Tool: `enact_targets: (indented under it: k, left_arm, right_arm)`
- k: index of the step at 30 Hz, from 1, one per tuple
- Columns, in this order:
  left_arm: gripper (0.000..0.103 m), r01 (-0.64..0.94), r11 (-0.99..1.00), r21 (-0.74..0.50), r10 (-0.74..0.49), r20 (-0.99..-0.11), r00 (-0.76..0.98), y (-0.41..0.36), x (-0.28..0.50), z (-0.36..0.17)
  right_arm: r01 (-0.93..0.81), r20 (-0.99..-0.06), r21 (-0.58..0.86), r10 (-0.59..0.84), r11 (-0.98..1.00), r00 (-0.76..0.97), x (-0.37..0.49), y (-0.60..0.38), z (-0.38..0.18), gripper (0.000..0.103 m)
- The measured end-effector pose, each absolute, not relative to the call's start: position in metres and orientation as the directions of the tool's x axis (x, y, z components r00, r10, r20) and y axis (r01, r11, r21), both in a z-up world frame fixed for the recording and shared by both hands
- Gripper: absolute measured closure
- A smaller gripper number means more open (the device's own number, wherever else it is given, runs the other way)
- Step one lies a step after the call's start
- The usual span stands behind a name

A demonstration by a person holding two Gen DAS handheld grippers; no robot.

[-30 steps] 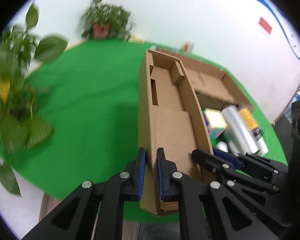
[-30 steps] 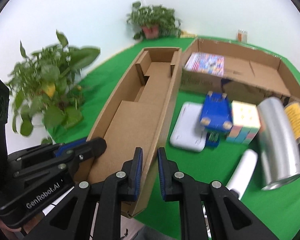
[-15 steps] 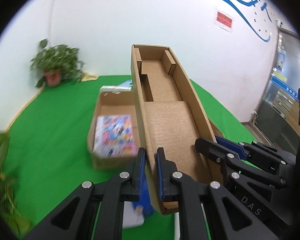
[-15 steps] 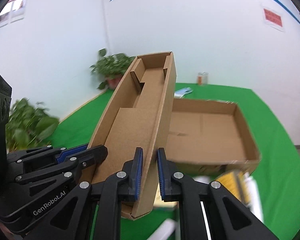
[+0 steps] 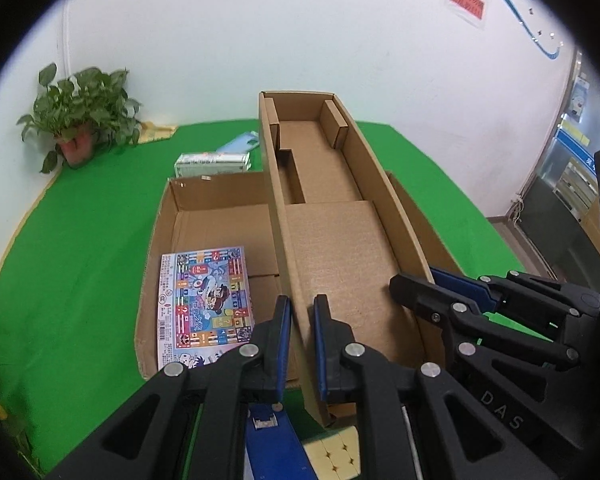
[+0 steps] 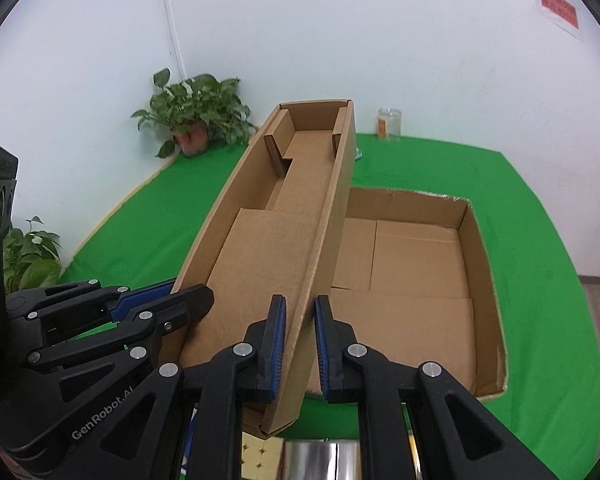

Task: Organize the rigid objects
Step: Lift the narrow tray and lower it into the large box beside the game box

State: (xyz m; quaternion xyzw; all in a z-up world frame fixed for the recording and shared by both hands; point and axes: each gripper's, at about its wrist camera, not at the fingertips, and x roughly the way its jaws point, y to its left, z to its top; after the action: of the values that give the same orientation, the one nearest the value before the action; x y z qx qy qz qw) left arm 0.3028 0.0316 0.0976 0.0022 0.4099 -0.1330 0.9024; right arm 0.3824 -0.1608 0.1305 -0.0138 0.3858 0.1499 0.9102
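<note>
A white-walled room with a green cloth table (image 5: 80,248). A second ago my narrow cardboard tray (image 5: 332,240) sat beside the toys; now it hangs ahead of my fingers, above the wide open box (image 6: 480,264). My left gripper (image 5: 299,344) and right gripper (image 6: 300,344) each clamp a long wall. Matte, stiff, corrugated card; probably the tray goes into the box.

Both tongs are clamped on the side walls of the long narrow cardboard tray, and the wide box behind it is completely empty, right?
Not quite. The left tongs and right tongs do each clamp a side wall of the narrow tray, but the wide box isn't empty: the left wrist view shows a colourful printed booklet lying flat in it.
</note>
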Motion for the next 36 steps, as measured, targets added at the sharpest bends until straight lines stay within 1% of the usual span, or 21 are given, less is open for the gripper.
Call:
enact_targets:
  k: [5,10,13,16,20,21,23,29,31,32,33,34,35,36]
  left_arm:
    - [0.093,0.214,0.968,-0.131,-0.23,-0.806,0.546,0.033,0.339,0.049]
    - [0.093,0.189,0.972,-0.137,-0.213,-0.851,0.481,0.033,0.364,0.007]
    - [0.093,0.182,0.975,-0.127,-0.198,-0.869,0.454,0.033,0.37,-0.01]
    - [0.093,0.174,0.977,-0.127,-0.191,-0.882,0.43,0.035,0.369,-0.021]
    - [0.092,0.166,0.979,-0.116,-0.178,-0.883,0.435,0.037,0.358,-0.024]
    - [0.092,0.166,0.979,-0.117,-0.179,-0.883,0.435,0.037,0.356,-0.024]
    - [0.092,0.164,0.978,-0.129,-0.188,-0.884,0.429,0.037,0.351,-0.024]
    - [0.092,0.164,0.977,-0.136,-0.193,-0.891,0.411,0.036,0.338,-0.021]
    - [0.092,0.167,0.977,-0.134,-0.193,-0.886,0.421,0.037,0.335,-0.018]
    - [0.092,0.167,0.976,-0.14,-0.201,-0.876,0.439,0.038,0.332,-0.015]
    - [0.092,0.168,0.976,-0.14,-0.203,-0.864,0.46,0.04,0.33,-0.012]
    - [0.091,0.171,0.976,-0.133,-0.202,-0.848,0.491,0.042,0.325,-0.007]
    - [0.09,0.172,0.978,-0.121,-0.194,-0.836,0.513,0.044,0.32,-0.002]
    - [0.09,0.163,0.982,-0.091,-0.166,-0.823,0.544,0.046,0.313,0.003]
  right_arm:
    - [-0.252,-0.78,0.132,0.257,0.959,0.57,0.433,-0.155,0.077,0.091]
    - [-0.233,-0.833,0.112,0.219,0.966,0.508,0.471,-0.144,0.022,0.092]
    - [-0.225,-0.857,0.119,0.214,0.967,0.469,0.484,-0.138,-0.004,0.092]
    - [-0.237,-0.872,0.13,0.225,0.963,0.435,0.482,-0.138,-0.025,0.092]
    - [-0.23,-0.883,0.189,0.267,0.955,0.385,0.474,-0.144,-0.046,0.091]
    - [-0.228,-0.879,0.219,0.293,0.949,0.375,0.473,-0.145,-0.048,0.088]
    - [-0.215,-0.876,0.258,0.322,0.942,0.358,0.474,-0.148,-0.052,0.088]
    - [-0.223,-0.88,0.254,0.321,0.941,0.35,0.477,-0.146,-0.057,0.088]
    - [-0.22,-0.876,0.273,0.337,0.936,0.346,0.479,-0.146,-0.056,0.087]
    - [-0.219,-0.872,0.282,0.345,0.934,0.348,0.477,-0.147,-0.056,0.087]
    - [-0.218,-0.869,0.292,0.354,0.931,0.346,0.475,-0.15,-0.056,0.082]
    - [-0.217,-0.865,0.302,0.362,0.928,0.347,0.472,-0.155,-0.053,0.072]
    - [-0.212,-0.858,0.288,0.35,0.934,0.376,0.464,-0.159,-0.045,0.066]
    - [-0.217,-0.848,0.275,0.342,0.937,0.405,0.457,-0.165,-0.037,0.055]
